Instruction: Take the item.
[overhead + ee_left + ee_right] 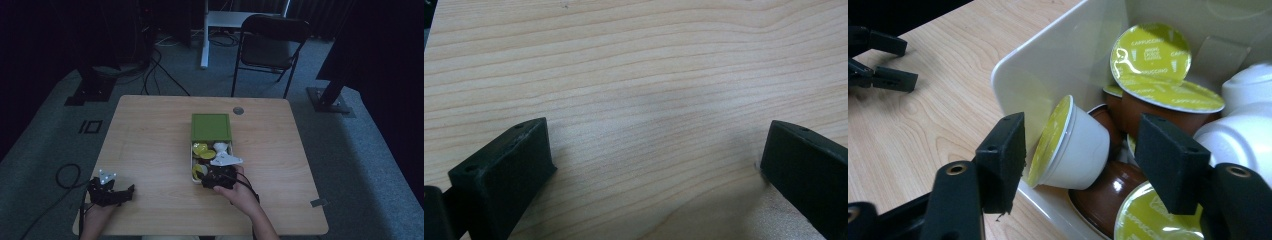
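The right gripper (1080, 150) straddles a white coffee capsule (1070, 145) in the white box (1048, 60) mid-tabletop, jaws apart; the left gripper (654, 165), spread, rests near the tabletop's (634, 75) front-left corner

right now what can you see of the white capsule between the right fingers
The white capsule is a small tapered plastic cup with a yellow-green foil lid. It lies tipped on its side in the white box, lid facing the near wall, resting on brown capsules. The right gripper fingers flank it; contact can't be confirmed.
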A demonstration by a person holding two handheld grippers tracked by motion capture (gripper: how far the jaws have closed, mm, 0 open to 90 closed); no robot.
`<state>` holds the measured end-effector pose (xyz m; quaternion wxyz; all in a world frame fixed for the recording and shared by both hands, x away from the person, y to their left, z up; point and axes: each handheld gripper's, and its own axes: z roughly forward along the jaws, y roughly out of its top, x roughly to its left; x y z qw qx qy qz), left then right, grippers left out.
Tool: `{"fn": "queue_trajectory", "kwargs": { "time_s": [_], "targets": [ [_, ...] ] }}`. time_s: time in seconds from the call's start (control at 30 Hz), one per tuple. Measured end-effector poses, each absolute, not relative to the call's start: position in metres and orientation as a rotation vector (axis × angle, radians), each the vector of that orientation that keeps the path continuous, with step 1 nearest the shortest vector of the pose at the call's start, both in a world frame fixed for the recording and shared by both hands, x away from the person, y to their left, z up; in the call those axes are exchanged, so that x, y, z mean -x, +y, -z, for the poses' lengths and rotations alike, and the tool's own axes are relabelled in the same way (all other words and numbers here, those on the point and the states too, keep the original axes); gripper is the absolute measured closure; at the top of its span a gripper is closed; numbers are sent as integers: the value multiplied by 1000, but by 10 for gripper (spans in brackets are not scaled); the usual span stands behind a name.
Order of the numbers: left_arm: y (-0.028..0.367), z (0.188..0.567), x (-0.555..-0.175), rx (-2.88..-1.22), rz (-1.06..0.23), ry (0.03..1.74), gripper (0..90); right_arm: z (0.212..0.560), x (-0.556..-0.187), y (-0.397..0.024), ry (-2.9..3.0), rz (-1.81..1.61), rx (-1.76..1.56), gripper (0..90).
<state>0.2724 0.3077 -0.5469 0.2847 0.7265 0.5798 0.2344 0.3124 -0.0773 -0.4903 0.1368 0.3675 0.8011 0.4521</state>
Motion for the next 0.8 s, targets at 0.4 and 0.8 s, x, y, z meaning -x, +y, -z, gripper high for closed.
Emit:
{"fn": "queue_trajectory", "kwargs": {
  "time_s": [0.4, 0.8],
  "targets": [
    [308, 547, -272, -1944, -627, 1551, 4, 501, -316, -69, 2347, -1269, -1097, 462],
    [308, 547, -272, -1944, -627, 1551, 4, 504, -320, -64, 2357, -1252, -1105, 524]
  ]
}}
